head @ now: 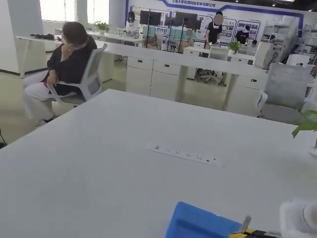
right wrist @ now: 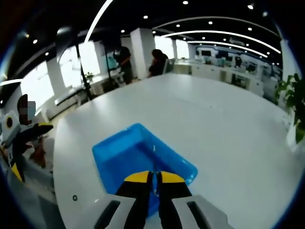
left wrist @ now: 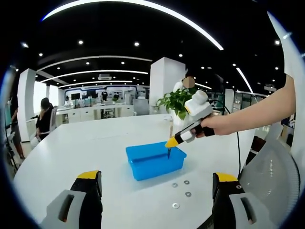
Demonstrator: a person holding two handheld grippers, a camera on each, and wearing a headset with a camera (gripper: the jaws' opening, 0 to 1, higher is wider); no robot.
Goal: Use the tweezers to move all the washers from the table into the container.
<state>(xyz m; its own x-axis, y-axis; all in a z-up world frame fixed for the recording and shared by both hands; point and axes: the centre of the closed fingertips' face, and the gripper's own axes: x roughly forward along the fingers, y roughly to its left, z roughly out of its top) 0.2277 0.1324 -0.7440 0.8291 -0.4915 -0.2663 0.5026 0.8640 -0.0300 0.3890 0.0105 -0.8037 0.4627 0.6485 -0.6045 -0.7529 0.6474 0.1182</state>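
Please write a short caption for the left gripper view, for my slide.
Tweezers in the right gripper hang over the container; washers lie on the table beside it.

- The table [head: 99, 173] has a white top, smooth and matt, with only a soft sheen from the ceiling lights.
- The container [left wrist: 155, 162] looks like blue plastic, smooth-walled and faintly glossy.
- The washers [left wrist: 176, 205] are bare silvery metal.
- The tweezers [left wrist: 168, 153] look like thin dark metal; their finish is too small to tell.
- The left gripper [left wrist: 156, 177] and the right gripper [right wrist: 156, 177] look like matt grey and black moulded plastic, with yellow tips.
- The chair [head: 91, 69] has a grey mesh back.
- The socket strip [head: 183, 153] looks like smooth white plastic.
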